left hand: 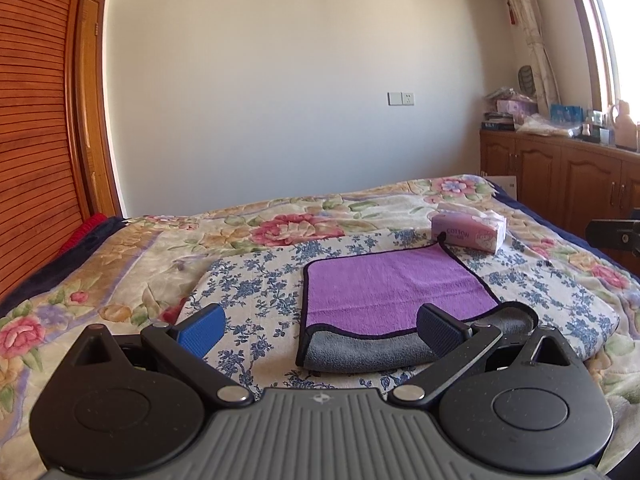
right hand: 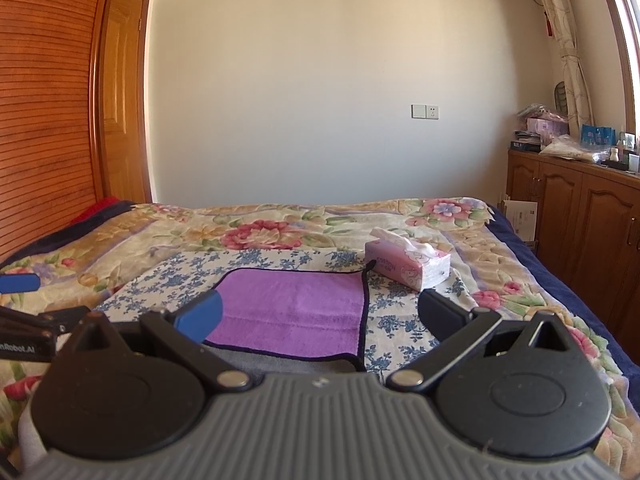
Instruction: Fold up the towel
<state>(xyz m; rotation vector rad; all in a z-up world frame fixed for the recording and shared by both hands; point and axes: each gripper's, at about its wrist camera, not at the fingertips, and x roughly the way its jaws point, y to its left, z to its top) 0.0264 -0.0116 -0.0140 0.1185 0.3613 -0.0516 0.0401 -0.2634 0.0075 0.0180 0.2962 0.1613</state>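
Bed (left hand: 120, 264): covered by a floral blanket, it fills the lower half of both views. A blue-flowered cloth (left hand: 256, 276) lies flat on top, serving as the work surface.

Towel (left hand: 384, 288): purple face up with dark trim, it rests on the blue-flowered cloth at the centre of the bed. In the left wrist view its near edge is turned, showing a grey underside (left hand: 360, 350) along the 6 o'clock side. The purple layer appears to lie over the grey one, so one fold looks to be already in place; this is a judgement, not a certainty. The towel lies free, held by neither tool.

Tissue box (right hand: 408, 264): pink, standing just beyond the towel's far corner at about 1 o'clock, near the towel's hanging loop (right hand: 370, 264).

Left claw (left hand: 320, 330): jaws spread wide, empty, hovering over the towel's near left edge.

Right claw (right hand: 324, 316): jaws likewise spread wide, empty, hovering over the towel's near right corner.

Step in hand: both tools are positioned short of the cloth, between grasps. The next move likely calls for each claw to descend onto a corner or edge, pinch all layers together, then carry the cloth across evenly. Risk: catching the blue-flowered cloth beneath along with the towel.
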